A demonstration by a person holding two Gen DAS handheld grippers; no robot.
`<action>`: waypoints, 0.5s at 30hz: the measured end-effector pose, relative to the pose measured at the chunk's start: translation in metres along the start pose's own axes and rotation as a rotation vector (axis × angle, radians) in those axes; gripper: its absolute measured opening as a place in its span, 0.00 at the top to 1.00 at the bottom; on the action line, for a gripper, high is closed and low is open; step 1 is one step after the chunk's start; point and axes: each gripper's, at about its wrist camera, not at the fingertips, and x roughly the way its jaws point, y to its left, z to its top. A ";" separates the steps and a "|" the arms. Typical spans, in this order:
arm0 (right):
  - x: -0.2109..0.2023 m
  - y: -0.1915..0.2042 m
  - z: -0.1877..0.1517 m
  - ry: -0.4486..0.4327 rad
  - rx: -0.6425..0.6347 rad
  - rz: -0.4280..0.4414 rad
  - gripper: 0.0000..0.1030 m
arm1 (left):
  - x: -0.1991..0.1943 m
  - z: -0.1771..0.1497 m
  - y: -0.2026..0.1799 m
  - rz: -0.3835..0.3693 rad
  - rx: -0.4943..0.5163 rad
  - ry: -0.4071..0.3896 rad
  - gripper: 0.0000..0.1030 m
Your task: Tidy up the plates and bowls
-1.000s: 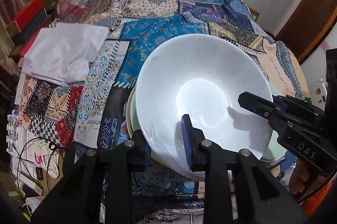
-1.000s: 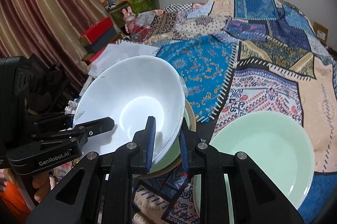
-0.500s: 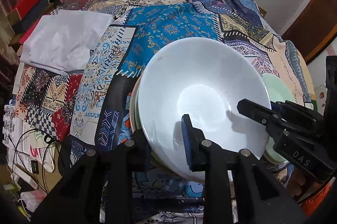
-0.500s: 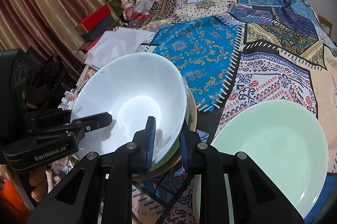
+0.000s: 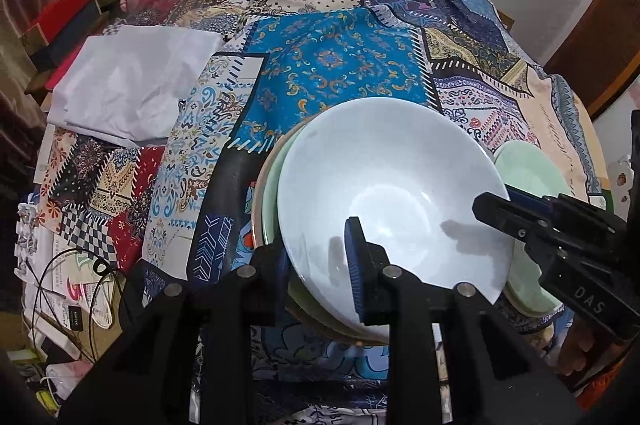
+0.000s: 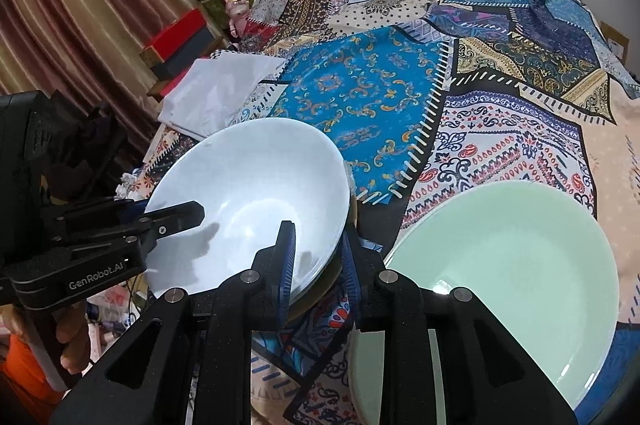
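Note:
A large white bowl point(image 5: 384, 185) sits tilted on a stack of a pale green dish point(image 5: 272, 201) and a tan plate point(image 5: 259, 185). It also shows in the right wrist view point(image 6: 248, 193). My left gripper point(image 5: 320, 265) is shut on the white bowl's near rim. My right gripper point(image 6: 316, 261) is shut on the bowl's opposite rim and shows in the left wrist view point(image 5: 496, 213). A separate pale green plate point(image 6: 504, 277) lies on the cloth to the right.
A patchwork cloth point(image 5: 336, 65) covers the table. A folded white cloth point(image 5: 132, 89) lies at the left. Cables and papers point(image 5: 72, 289) sit past the table's left edge. Boxes and a pink toy rabbit point(image 6: 236, 5) stand at the back left.
Both grippers and the white bowl have lowered toward the stack; the bowl now sits closer over the green dish. The grip on both rims is unchanged.

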 end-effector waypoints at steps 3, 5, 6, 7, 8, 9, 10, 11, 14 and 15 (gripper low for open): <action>0.001 0.000 -0.003 0.003 -0.005 -0.002 0.78 | -0.002 0.001 0.001 0.004 -0.012 -0.003 0.75; 0.002 -0.001 -0.004 0.006 -0.003 0.001 0.78 | -0.002 0.003 -0.001 0.009 -0.013 0.005 0.75; 0.001 -0.002 -0.004 0.005 0.001 0.004 0.78 | -0.002 0.003 -0.002 0.015 -0.011 0.008 0.75; 0.000 -0.003 -0.004 0.002 0.006 0.008 0.78 | -0.002 0.004 -0.003 0.022 -0.008 0.009 0.75; -0.001 -0.003 -0.004 -0.001 0.009 0.010 0.78 | -0.003 0.005 -0.004 0.028 -0.005 0.008 0.75; -0.004 -0.004 -0.004 -0.009 0.010 0.013 0.78 | -0.004 0.005 -0.005 0.032 -0.002 0.007 0.75; -0.005 -0.004 -0.003 -0.013 0.010 0.019 0.78 | -0.005 0.006 -0.006 0.038 0.000 0.006 0.75; -0.007 -0.005 -0.003 -0.017 0.009 0.022 0.78 | -0.006 0.007 -0.006 0.044 0.000 0.004 0.75; -0.014 -0.004 -0.002 -0.036 -0.006 0.011 0.78 | -0.009 0.008 -0.007 0.059 0.007 0.009 0.73; -0.015 -0.003 -0.002 -0.039 -0.011 0.010 0.78 | -0.009 0.009 -0.008 0.063 0.012 0.013 0.71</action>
